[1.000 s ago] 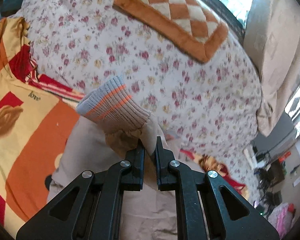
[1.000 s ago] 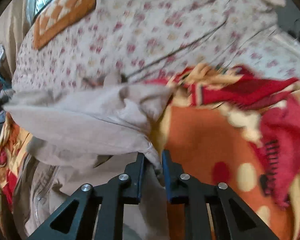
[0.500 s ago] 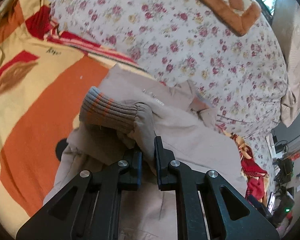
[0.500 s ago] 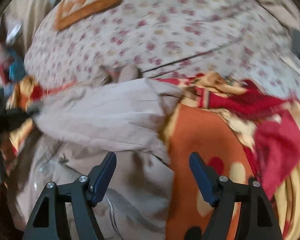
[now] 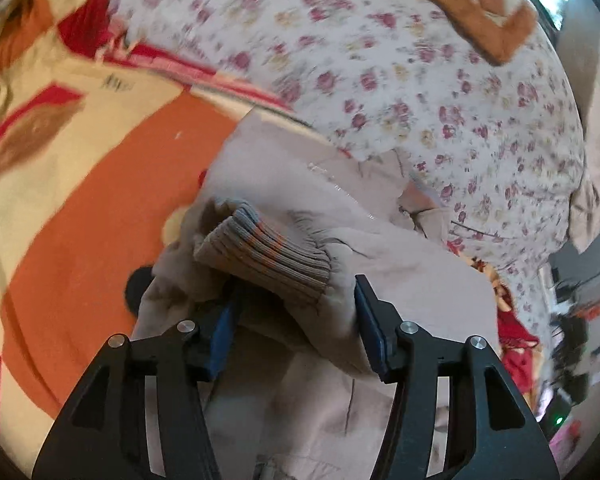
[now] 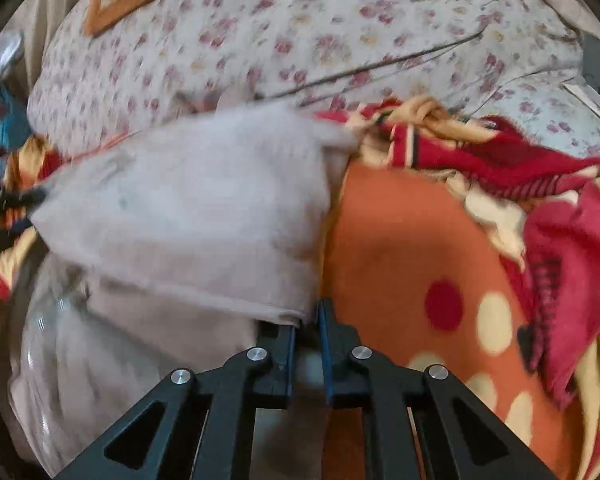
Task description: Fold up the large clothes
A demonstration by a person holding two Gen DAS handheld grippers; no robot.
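Midway through a fold, the beige jacket (image 5: 380, 264) lies bunched on an orange-and-red blanket (image 5: 80, 184) spread over a floral-quilted bed (image 5: 420, 80). The left gripper (image 5: 296, 312) has just been opening: its jaws stand wide either side of the ribbed sleeve cuff (image 5: 264, 256), apparently letting the sleeve settle across the jacket's body. The right gripper (image 6: 306, 340) has just been closing and now stands nearly shut at the jacket's folded edge (image 6: 284, 308), probably to pin or draw that side; whether cloth is truly caught is unclear.
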